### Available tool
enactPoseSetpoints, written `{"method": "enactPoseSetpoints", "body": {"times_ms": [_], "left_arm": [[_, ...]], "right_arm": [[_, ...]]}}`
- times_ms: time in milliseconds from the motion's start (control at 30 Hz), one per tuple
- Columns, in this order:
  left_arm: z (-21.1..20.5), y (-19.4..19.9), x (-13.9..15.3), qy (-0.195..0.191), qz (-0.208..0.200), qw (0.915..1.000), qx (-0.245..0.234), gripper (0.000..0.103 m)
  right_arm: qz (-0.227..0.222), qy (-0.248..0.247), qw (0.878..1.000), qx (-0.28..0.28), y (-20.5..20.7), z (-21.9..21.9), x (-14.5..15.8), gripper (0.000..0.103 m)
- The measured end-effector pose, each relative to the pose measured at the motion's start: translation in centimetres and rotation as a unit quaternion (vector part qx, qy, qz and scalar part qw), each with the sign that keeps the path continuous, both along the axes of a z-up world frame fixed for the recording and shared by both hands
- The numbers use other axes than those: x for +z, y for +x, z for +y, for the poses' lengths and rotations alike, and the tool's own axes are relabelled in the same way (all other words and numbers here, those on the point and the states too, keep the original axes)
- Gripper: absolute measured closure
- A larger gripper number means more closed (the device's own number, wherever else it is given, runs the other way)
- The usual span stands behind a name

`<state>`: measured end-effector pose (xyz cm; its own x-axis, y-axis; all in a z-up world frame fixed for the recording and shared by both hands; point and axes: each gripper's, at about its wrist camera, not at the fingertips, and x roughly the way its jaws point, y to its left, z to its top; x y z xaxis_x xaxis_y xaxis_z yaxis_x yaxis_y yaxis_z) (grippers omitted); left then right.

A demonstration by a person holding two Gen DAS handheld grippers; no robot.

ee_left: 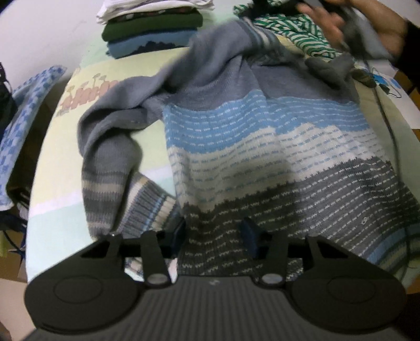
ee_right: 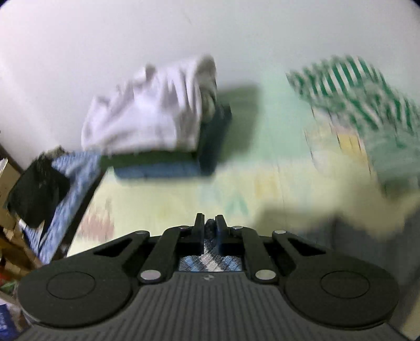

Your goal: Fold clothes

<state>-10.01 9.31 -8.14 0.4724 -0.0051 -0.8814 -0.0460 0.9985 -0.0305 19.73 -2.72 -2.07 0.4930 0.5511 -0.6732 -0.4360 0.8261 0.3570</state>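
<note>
A grey, light-blue and cream knit sweater (ee_left: 275, 147) lies spread on the pale bed sheet (ee_left: 65, 183), one sleeve (ee_left: 105, 157) folded down at the left. My left gripper (ee_left: 214, 233) is open, its jaws on either side of the dark hem. In the right wrist view my right gripper (ee_right: 210, 228) is shut on a bit of dark knit fabric (ee_right: 209, 225), held above the sheet (ee_right: 183, 196); the view is blurred by motion. A bare hand (ee_left: 354, 23) grips the sweater's collar at the far right.
A stack of folded clothes (ee_left: 152, 28) sits at the far left of the bed, also in the right wrist view (ee_right: 157, 131). A green-and-white striped garment (ee_left: 302, 34) lies at the far right (ee_right: 354, 89). A blue patterned cloth (ee_left: 23, 126) hangs off the left edge.
</note>
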Motion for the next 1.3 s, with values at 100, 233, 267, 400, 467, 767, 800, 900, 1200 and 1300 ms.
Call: {"method": "enactPoseSetpoints", "body": {"times_ms": [100, 233, 267, 400, 467, 767, 800, 900, 1200, 1300], "left_arm": [[-0.4, -0.1, -0.1, 0.011, 0.002, 0.9999, 0.012, 0.055], [-0.8, 0.1, -0.1, 0.022, 0.003, 0.9995, 0.022, 0.055], [-0.8, 0.2, -0.1, 0.025, 0.003, 0.9994, 0.022, 0.054], [0.7, -0.3, 1.1, 0.031, -0.016, 0.9987, 0.036, 0.045], [2.5, -1.0, 1.8, 0.036, -0.033, 0.9971, 0.059, 0.035], [7.6, 0.0, 0.0, 0.034, -0.032, 0.9953, 0.085, 0.016], [7.5, 0.5, -0.4, 0.037, -0.030, 0.9957, 0.079, 0.018], [7.7, 1.6, -1.3, 0.031, -0.025, 0.9967, 0.071, 0.060], [11.4, 4.7, -0.7, 0.056, -0.030, 0.9961, 0.061, 0.073], [10.5, 3.3, 0.8, 0.078, -0.061, 0.9945, 0.032, 0.025]], "right_arm": [[-0.027, 0.007, 1.000, -0.011, 2.5, 1.4, 0.5, 0.094], [-0.062, -0.030, 0.998, -0.015, 4.1, 4.0, -1.6, 0.094], [-0.071, -0.042, 0.996, -0.014, 4.2, 4.4, -2.4, 0.096], [-0.067, -0.064, 0.996, -0.003, 4.6, 4.5, -4.7, 0.086], [-0.063, -0.030, 0.997, -0.015, 3.8, 2.5, -4.1, 0.073], [-0.029, -0.050, 0.997, 0.041, -6.5, -9.2, -3.0, 0.054], [-0.028, -0.061, 0.997, 0.040, -7.9, -10.4, -3.2, 0.054], [-0.027, -0.087, 0.995, 0.029, -11.8, -12.8, -4.0, 0.051], [-0.037, -0.123, 0.991, 0.034, -22.3, -12.7, -4.2, 0.047], [-0.042, -0.105, 0.988, 0.108, -26.1, -10.9, -3.5, 0.041]]}}
